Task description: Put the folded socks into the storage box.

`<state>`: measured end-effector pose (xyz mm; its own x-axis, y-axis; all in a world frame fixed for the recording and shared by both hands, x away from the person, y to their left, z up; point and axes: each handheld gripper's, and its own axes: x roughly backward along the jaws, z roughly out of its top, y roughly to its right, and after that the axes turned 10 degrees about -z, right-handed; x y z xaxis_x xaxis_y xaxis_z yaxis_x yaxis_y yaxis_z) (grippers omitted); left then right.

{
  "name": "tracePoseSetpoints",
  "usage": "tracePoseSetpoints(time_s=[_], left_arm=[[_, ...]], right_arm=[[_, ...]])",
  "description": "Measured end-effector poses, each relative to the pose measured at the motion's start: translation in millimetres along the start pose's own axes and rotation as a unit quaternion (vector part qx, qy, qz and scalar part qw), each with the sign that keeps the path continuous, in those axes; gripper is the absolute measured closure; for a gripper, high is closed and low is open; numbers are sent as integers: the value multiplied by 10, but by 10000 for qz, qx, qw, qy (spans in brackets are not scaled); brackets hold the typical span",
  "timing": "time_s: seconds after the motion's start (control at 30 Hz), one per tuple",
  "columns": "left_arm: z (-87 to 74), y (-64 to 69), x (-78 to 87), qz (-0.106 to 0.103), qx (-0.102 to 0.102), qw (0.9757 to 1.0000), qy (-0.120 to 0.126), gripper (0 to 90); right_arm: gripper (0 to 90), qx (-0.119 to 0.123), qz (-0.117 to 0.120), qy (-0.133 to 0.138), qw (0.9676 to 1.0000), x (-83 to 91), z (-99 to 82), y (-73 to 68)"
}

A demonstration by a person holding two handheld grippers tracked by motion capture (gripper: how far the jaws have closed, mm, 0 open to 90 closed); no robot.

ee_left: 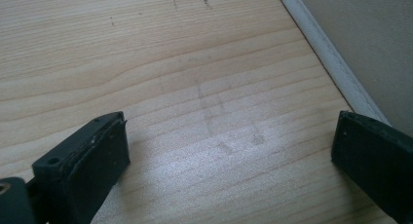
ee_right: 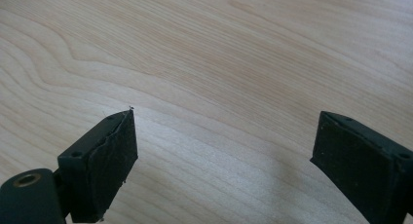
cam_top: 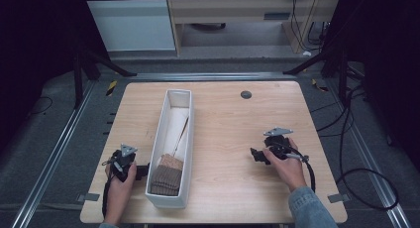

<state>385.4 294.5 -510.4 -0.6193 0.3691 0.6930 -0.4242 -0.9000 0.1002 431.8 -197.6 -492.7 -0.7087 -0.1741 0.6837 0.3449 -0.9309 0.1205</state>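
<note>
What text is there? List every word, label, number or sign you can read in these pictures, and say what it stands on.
None can be read.
The white bin carries no print on the walls that show.
The folded brown cloths in it show no tag.
The table has faint pencil-like marks beside the left tool; they form no letters.
The right tool bears no marking.

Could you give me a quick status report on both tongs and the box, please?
Left tongs open, empty, beside white box. Right tongs open, empty, over bare table. Brown cloths in box's near end.
</note>
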Motion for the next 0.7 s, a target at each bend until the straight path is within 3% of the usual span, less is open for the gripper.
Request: tracePoseSetpoints(time_s=[0.4,0.57,0.7], left_arm=[[2,-4,0,-7,-8,10000,-9,0],[2,-5,0,-10,-10,10000,-11,0],[4,-10,-2,-23,-12,10000,-11,0]], right_arm=[[85,-442,-206,-10,9988,-112,-167,144],[47,-362,-428,46,9984,-140,-182,128],[21,-458,-510,-25,9976,-143,-177,93]])
